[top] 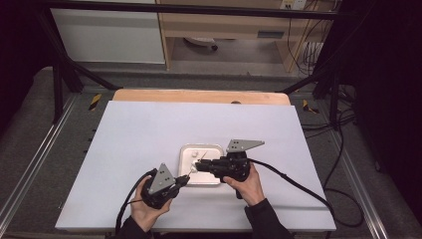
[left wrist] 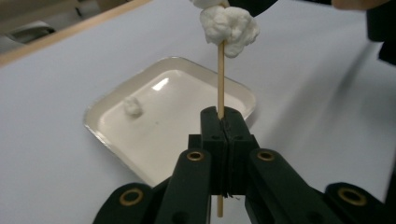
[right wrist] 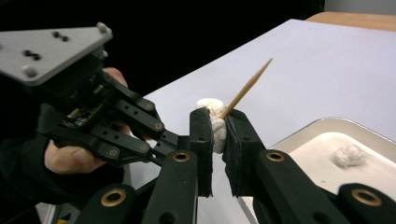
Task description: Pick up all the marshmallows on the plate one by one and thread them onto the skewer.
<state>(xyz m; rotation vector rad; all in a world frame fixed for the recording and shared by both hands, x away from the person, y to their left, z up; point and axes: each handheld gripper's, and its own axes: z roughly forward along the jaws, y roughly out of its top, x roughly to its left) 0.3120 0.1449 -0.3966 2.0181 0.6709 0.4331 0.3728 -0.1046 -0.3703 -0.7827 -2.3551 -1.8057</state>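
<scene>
We saw a rectangular table [top: 149,134] covered by a flat, matt white sheet, with a strip of pale wooden tabletop [top: 199,96] left bare along its far edge. Directly on the white sheet, a little toward the near side of its middle, lay a shallow, square, cream-white tray with rounded corners and a glossy rim [left wrist: 116,100]. It sat flat, well apart from every edge of the sheet. Inside the tray, near one corner, rested a small, lumpy white ball of soft material [left wrist: 132,106], touching the tray floor.
</scene>
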